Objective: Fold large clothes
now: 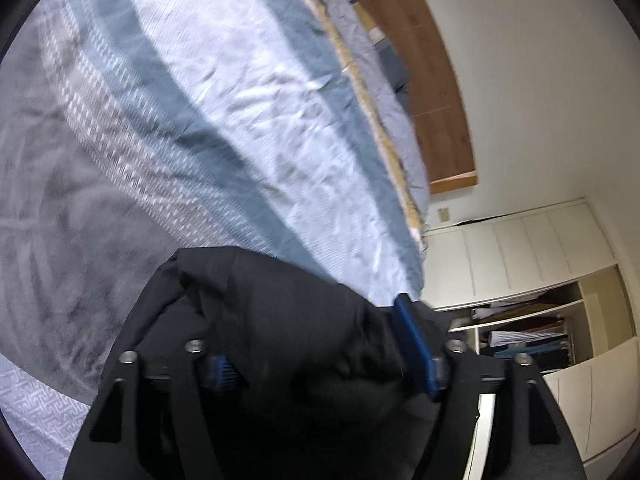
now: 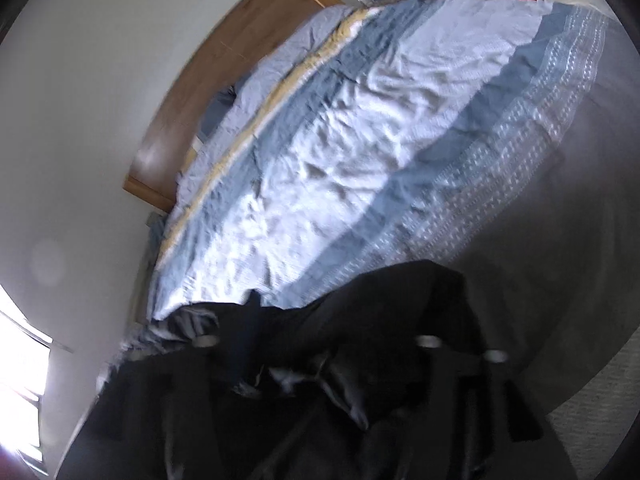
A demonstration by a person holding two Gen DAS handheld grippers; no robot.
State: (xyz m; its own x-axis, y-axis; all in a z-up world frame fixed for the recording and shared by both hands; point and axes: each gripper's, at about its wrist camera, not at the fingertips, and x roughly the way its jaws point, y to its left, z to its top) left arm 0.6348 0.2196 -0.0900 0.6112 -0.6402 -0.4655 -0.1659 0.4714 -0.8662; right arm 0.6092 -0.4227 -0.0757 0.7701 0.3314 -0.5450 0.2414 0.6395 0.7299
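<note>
A black garment [image 1: 280, 312] lies bunched on the foot of the bed, right in front of my left gripper [image 1: 320, 344]. That gripper's jaws stand wide apart. The blue pads [image 1: 416, 348] show on either side of the loose cloth and do not pinch it. In the right wrist view the same black garment [image 2: 400, 304] is heaped over my right gripper [image 2: 316, 360] and hides its fingertips. The finger mounts there sit far apart, so the jaws are open. A pale lining or label [image 2: 288, 380] shows among the folds.
The bed carries a blue and white striped duvet [image 1: 248, 92] and a grey fleece blanket [image 1: 52, 220] at its foot. A wooden headboard [image 1: 432, 80] lines the wall. An open white wardrobe [image 1: 532, 332] holds clothes. A bright window [image 2: 20, 368] is at the left.
</note>
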